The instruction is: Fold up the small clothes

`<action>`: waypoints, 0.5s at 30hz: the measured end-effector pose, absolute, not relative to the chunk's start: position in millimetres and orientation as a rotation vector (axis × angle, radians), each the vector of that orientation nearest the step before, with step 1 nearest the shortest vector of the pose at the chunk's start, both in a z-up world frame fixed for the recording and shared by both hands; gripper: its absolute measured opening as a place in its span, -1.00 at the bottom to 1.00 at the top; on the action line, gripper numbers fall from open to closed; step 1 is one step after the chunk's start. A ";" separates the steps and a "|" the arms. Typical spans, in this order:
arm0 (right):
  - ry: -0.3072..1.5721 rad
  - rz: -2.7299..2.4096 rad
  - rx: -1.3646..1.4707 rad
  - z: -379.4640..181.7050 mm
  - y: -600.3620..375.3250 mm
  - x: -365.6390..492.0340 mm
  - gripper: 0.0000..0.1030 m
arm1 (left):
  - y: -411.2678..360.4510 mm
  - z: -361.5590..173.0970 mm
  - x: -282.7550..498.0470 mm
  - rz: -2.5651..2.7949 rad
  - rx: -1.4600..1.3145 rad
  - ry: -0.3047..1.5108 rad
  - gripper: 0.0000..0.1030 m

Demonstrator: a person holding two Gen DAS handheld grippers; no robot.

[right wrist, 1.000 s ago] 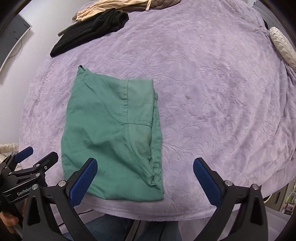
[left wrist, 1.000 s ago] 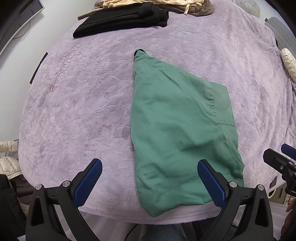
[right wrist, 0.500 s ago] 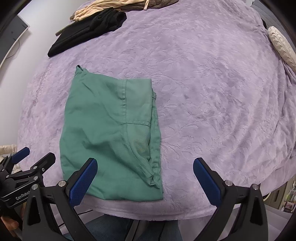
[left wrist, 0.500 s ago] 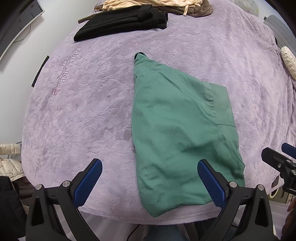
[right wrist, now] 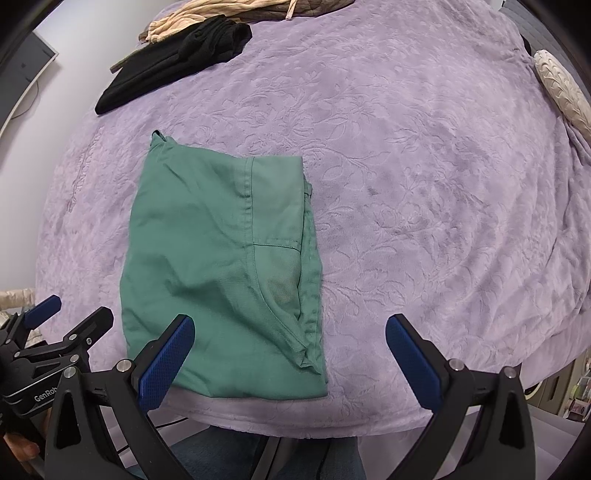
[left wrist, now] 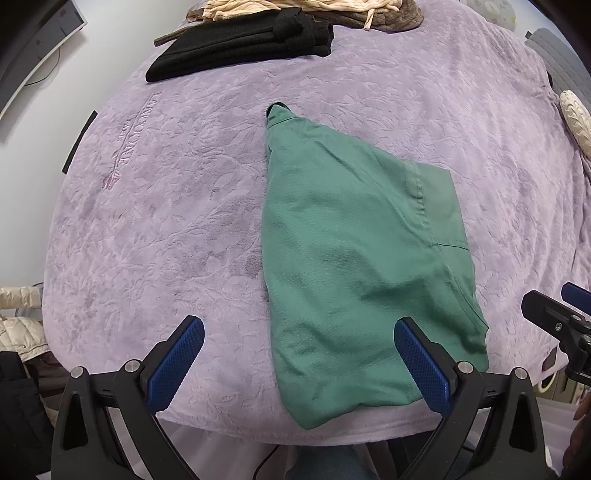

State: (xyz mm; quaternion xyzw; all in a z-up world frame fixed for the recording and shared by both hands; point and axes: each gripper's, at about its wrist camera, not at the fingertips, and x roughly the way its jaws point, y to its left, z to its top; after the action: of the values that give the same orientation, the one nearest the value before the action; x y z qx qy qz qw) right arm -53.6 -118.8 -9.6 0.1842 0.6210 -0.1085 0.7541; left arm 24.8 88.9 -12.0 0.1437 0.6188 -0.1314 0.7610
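1. A folded green cloth garment (left wrist: 354, 266) is lying flat on a soft purple blanket with a leaf pattern (left wrist: 177, 206), close to the blanket's near edge.
2. The left tongs (left wrist: 299, 365) are hanging just above the near edge with their blue pads wide apart, holding nothing. The garment's near part is sitting between the pads, closer to the right pad (left wrist: 421, 365).
3. The right tongs (right wrist: 290, 363) are also spread wide apart and holding nothing. Their left pad (right wrist: 166, 362) is showing in front of the garment's near left corner, and the right pad is out over bare blanket.
4. In the right camera the garment (right wrist: 221, 266) is lying left of the middle, with a seam running down it and a thick folded edge on its right side.
5. Pressed-in letters (left wrist: 135, 122) are showing on the blanket to the left of the garment, but they are too faint to read well.
6. White letters reading "GenRob" (right wrist: 48, 395) are showing on the black body of the left tongs, and the rest of the word is cut off.
7. A folded black cloth (left wrist: 240, 44) and a beige cloth pile (left wrist: 295, 7) are lying at the far edge, and the pile is cut off by the top of the picture.
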 end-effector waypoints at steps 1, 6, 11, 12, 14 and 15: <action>1.353 -0.240 0.405 -9.5 -118.0 -54.1 1.00 | 88.5 -12.3 24.6 -0.285 0.312 1.347 1.00; 1.353 -0.242 0.407 -9.4 -117.8 -54.3 0.99 | 88.0 -12.2 24.3 -0.284 0.311 1.348 1.00; 1.353 -0.241 0.407 -9.1 -118.2 -54.3 1.00 | 88.0 -12.1 24.1 -0.284 0.310 1.348 1.00; 1.353 -0.241 0.406 -9.1 -118.3 -54.2 1.00 | 88.0 -12.0 24.0 -0.284 0.310 1.347 1.00; 1.354 -0.240 0.407 -9.1 -118.2 -54.3 1.00 | 88.0 -12.0 24.1 -0.284 0.311 1.348 1.00; 1.354 -0.241 0.407 -9.1 -118.1 -54.4 1.00 | 88.1 -12.0 24.0 -0.284 0.310 1.348 1.00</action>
State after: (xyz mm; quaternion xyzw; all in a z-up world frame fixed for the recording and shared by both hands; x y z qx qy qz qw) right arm -54.4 -118.1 -9.1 0.1867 0.6204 -0.1102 0.7537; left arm 24.0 88.1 -12.0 0.1426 0.6194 -0.1304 0.7609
